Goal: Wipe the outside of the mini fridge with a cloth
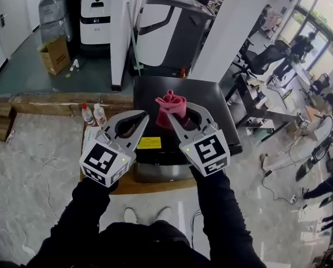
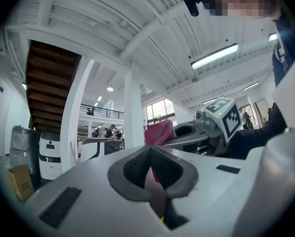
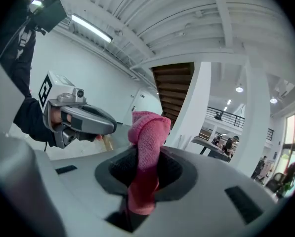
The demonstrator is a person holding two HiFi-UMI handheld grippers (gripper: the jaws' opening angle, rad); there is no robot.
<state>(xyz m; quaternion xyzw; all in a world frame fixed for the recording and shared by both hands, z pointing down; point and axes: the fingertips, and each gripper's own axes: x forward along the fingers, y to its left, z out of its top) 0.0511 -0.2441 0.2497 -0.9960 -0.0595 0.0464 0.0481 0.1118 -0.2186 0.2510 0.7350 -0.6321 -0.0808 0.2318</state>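
Cloth (image 3: 147,137) sits pinched in my right gripper (image 1: 180,115), jaws clamped on it, above mini fridge (image 1: 211,99). My left gripper (image 1: 143,116) jaws pressed together, holding nothing.

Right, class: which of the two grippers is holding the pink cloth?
The right gripper: its jaws are shut on the pink cloth, which sticks out past them. The left gripper has its jaws together with nothing between them.

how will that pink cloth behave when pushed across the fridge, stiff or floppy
Probably floppy: the pink cloth folds over above the right gripper, which is shut on it. Likely light, since its small bunch stands up unsupported. Its nubby weave should drag rather than slip on the mini fridge.
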